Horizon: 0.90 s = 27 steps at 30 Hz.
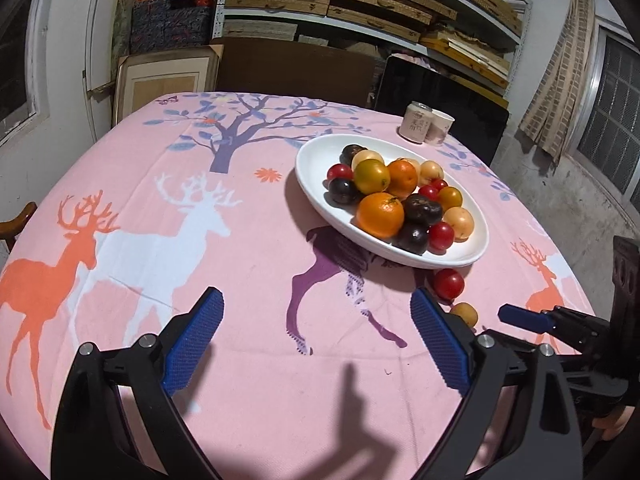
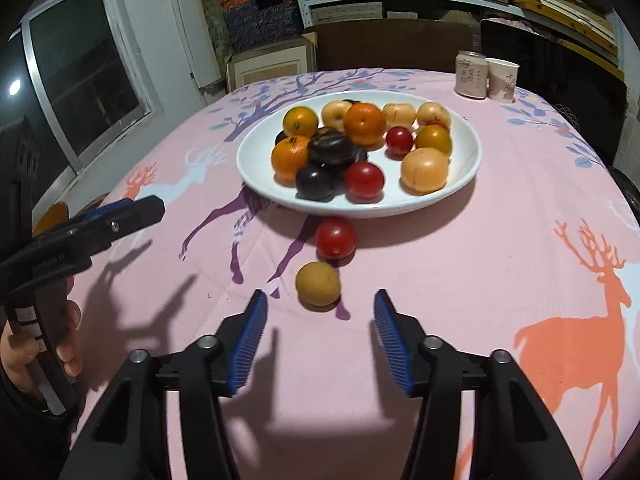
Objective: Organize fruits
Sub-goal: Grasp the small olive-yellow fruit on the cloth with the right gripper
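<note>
Directly ahead of the right gripper, whose fingers stand apart and hold nothing, a small tan fruit lies on the pink-clothed surface, with a red fruit just beyond it against the white dish heaped with fruit. Likewise, the left gripper hovers with fingers spread and unloaded; both loose fruits sit beside its right finger.

Both wrist views look low across the table, sharing the fruit plate.
</note>
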Tool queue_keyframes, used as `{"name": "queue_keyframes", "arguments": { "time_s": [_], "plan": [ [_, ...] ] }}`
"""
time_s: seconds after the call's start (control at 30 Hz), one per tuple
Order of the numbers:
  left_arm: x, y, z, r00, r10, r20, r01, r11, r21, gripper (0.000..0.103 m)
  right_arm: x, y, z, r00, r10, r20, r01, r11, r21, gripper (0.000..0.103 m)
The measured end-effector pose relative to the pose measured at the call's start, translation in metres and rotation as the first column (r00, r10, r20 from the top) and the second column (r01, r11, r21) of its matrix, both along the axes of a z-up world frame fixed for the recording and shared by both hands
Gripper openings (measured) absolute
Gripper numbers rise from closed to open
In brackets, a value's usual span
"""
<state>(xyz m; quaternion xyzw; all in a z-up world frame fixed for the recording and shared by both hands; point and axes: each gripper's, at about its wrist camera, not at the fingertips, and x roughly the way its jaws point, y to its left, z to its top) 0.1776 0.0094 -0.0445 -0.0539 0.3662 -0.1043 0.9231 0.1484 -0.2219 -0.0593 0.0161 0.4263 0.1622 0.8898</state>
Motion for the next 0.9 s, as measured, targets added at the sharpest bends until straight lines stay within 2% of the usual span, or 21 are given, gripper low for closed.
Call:
{"name": "queue_keyframes", "arguments": {
  "time_s": [0.1, 0.27, 0.47, 0.53, 0.7, 0.9],
  "plan": [
    [0.0, -0.002, -0.001, 1.0, -0.003, 0.003, 0.003, 1.0, 0.005, 0.092, 0.004, 0.009, -0.004, 1.0, -0.002, 0.009, 0.002, 0.999, -0.047, 0.052],
    [-0.001, -0.009, -0.004, 1.0, -0.02, 0.009, 0.02, 0.999, 0.032, 0.092, 0.015, 0.018, -0.013, 1.0, -0.002, -0.001, 0.002, 0.996, -0.091, 0.037],
    [0.002, -0.008, -0.006, 1.0, -0.024, 0.0, 0.024, 0.999, 0.022, 0.092, 0.021, 0.024, -0.017, 1.0, 0.003, -0.008, -0.004, 0.994, -0.113, 0.035],
    [0.004, -0.007, -0.008, 1.0, -0.023, -0.007, 0.023, 1.0, 0.017, 0.092, 0.021, 0.027, -0.019, 1.0, 0.007, -0.003, -0.008, 0.991, -0.131, 0.029],
    [0.004, -0.007, -0.008, 1.0, -0.024, -0.01, 0.024, 1.0, 0.017, 0.092, 0.02, 0.029, -0.019, 1.0, 0.008, 0.011, -0.006, 0.989, -0.149, 0.029],
    [0.004, -0.011, -0.011, 0.999, -0.032, -0.013, 0.032, 0.999, 0.038, 0.092, 0.012, 0.018, -0.014, 1.0, -0.014, 0.017, 0.016, 0.994, -0.109, 0.029]
  ]
}}
